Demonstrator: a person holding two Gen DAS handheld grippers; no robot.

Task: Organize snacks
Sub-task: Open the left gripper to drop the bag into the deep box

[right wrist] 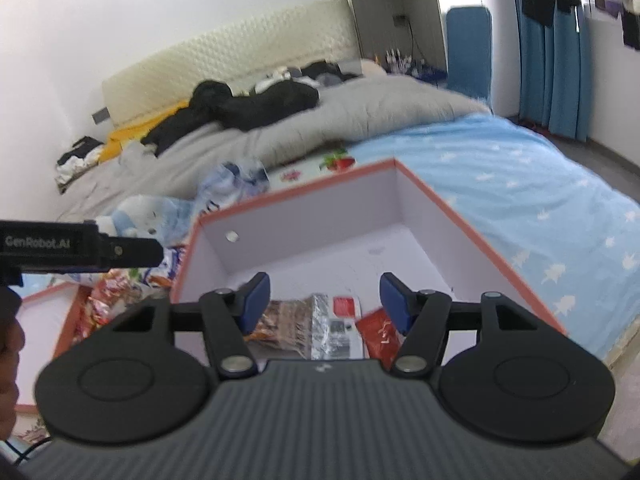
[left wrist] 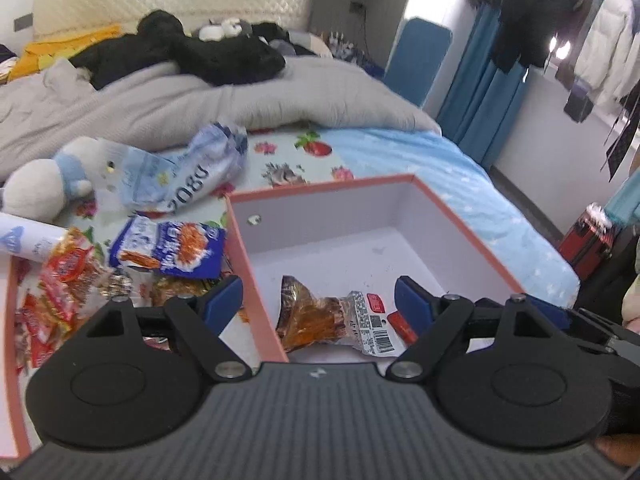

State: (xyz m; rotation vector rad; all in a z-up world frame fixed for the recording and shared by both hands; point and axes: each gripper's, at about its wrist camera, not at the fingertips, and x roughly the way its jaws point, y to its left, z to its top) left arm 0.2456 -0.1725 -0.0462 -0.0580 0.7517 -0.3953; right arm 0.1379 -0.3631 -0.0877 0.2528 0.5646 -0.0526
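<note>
A pink-rimmed box (left wrist: 460, 220) with a pale inside stands on the bed, also in the right wrist view (right wrist: 460, 216). In it lie a clear brown snack packet (left wrist: 320, 316) and a small red packet (left wrist: 402, 324), seen in the right wrist view as the brown packet (right wrist: 296, 324) and the red packet (right wrist: 378, 332). My left gripper (left wrist: 318, 300) is open above the box's left wall, empty. My right gripper (right wrist: 324, 300) is open above the packets, empty. More snack packets (left wrist: 64, 280), one of them blue (left wrist: 172, 248), lie in a pile left of the box.
A flat pink lid (left wrist: 12, 320) holds the pile at the left. A soft toy (left wrist: 44, 188) and a crumpled pale blue bag (left wrist: 188, 172) lie behind it. A grey duvet (left wrist: 200, 108) and black clothes (left wrist: 200, 52) cover the bed's far half. The left gripper's body (right wrist: 80, 250) shows in the right wrist view.
</note>
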